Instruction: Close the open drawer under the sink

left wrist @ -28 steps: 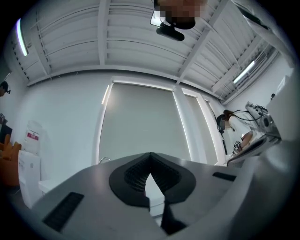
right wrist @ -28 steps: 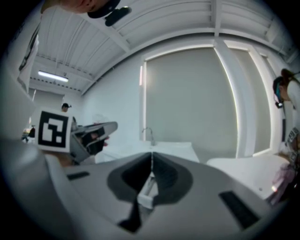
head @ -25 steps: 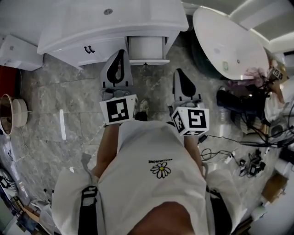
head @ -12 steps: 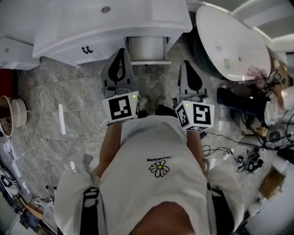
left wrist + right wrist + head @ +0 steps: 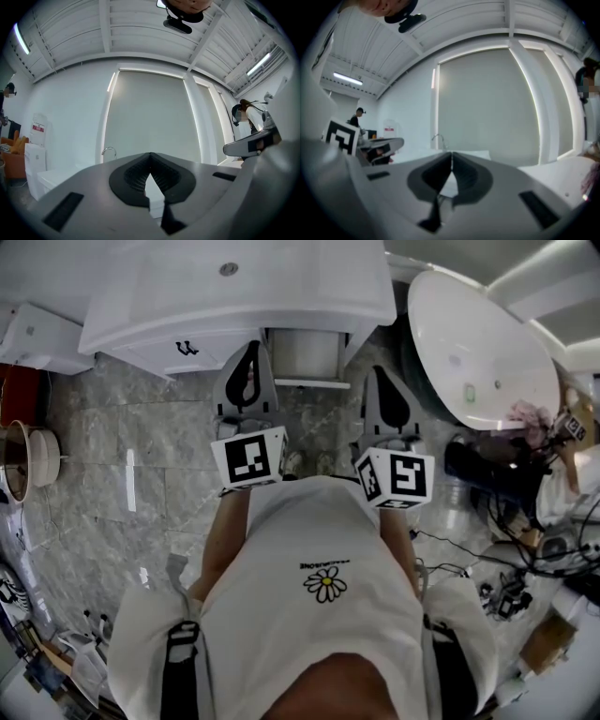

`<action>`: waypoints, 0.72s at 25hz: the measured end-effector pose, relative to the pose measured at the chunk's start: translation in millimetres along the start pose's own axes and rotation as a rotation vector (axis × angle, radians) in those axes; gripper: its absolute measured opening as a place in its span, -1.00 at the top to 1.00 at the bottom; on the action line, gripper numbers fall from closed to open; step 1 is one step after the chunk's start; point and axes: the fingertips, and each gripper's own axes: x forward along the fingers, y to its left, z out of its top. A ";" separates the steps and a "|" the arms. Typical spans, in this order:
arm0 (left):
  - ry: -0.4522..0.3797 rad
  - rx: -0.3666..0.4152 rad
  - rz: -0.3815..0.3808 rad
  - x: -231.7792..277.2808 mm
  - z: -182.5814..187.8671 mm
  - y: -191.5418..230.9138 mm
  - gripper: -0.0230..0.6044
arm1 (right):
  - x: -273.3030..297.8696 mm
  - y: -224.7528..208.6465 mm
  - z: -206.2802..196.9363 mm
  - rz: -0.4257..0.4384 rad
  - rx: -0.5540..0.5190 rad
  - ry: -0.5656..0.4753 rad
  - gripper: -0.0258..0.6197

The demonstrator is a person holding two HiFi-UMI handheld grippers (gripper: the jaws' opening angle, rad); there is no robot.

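The white sink vanity [image 5: 141, 306] stands at the top of the head view. Its open drawer [image 5: 302, 357] juts out toward me from under the sink. My left gripper [image 5: 251, 345] is shut and empty, its tip just left of the drawer's front. My right gripper [image 5: 381, 371] is also shut and empty, a little right of the drawer and short of the vanity. Both point roughly level at the vanity. In the left gripper view the closed left gripper [image 5: 150, 153] has the faucet [image 5: 108, 151] beyond it. The right gripper view shows the right gripper [image 5: 451, 153] shut, also with a faucet [image 5: 437, 137] beyond.
A large white oval tub [image 5: 478, 334] stands close on the right. Cables and gear [image 5: 506, 559] litter the floor beside it. A white box unit [image 5: 37, 334] and a round bin [image 5: 28, 465] are at the left. The floor is grey marble tile.
Both grippers and I have moved closer to the vanity. The right gripper has advanced to come level with the left. Both stay shut.
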 end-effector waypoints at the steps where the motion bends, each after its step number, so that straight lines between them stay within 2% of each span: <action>1: 0.004 0.002 -0.003 1.7 0.9 -3.3 0.86 | 0.5 -2.4 0.4 0.001 -0.001 0.001 0.83; 6: 0.007 0.037 -0.012 9.6 0.2 -13.9 0.86 | 3.8 -8.7 2.3 0.007 -0.004 0.005 0.83; 9: 0.018 0.027 -0.001 11.3 -2.5 -6.9 0.86 | 4.3 -9.3 0.4 0.011 -0.012 0.013 0.83; 18: 0.031 0.010 0.083 12.8 -10.1 17.5 0.86 | 16.7 -10.0 -3.9 0.012 -0.026 0.030 0.83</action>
